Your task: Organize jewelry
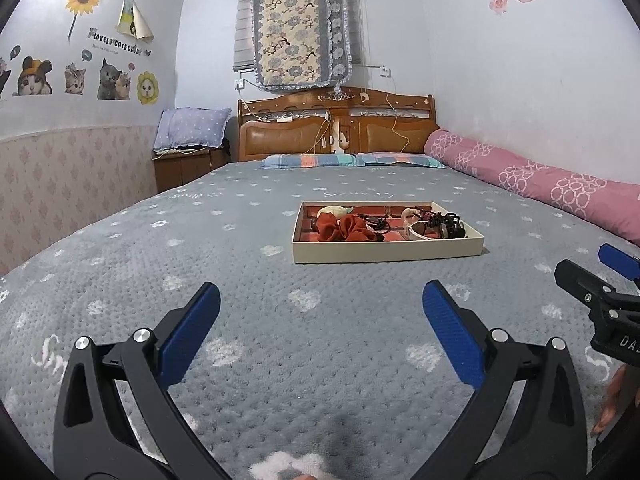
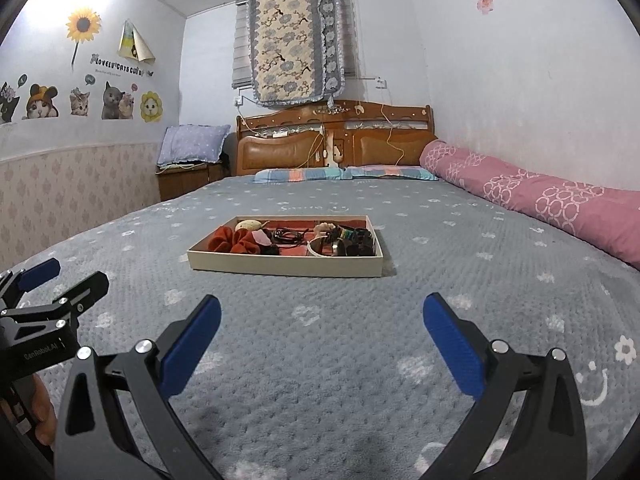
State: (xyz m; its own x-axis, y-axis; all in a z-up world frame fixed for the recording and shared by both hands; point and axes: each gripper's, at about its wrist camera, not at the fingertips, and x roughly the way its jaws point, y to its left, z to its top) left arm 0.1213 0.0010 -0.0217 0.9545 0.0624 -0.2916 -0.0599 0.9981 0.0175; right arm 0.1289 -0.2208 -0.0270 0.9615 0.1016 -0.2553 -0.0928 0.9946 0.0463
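Observation:
A shallow cream tray with a red lining lies on the grey bedspread, ahead and slightly right in the left wrist view; it also shows in the right wrist view, ahead and left. It holds a rust-red scrunchie, black hair ties, a white bangle and dark clips. My left gripper is open and empty, well short of the tray. My right gripper is open and empty, also short of it. Each gripper shows at the edge of the other's view.
The grey patterned bedspread covers a wide bed. A pink rolled quilt lies along the right wall. Striped pillows and a wooden headboard stand at the far end. A bedside cabinet with a purple pillow is at far left.

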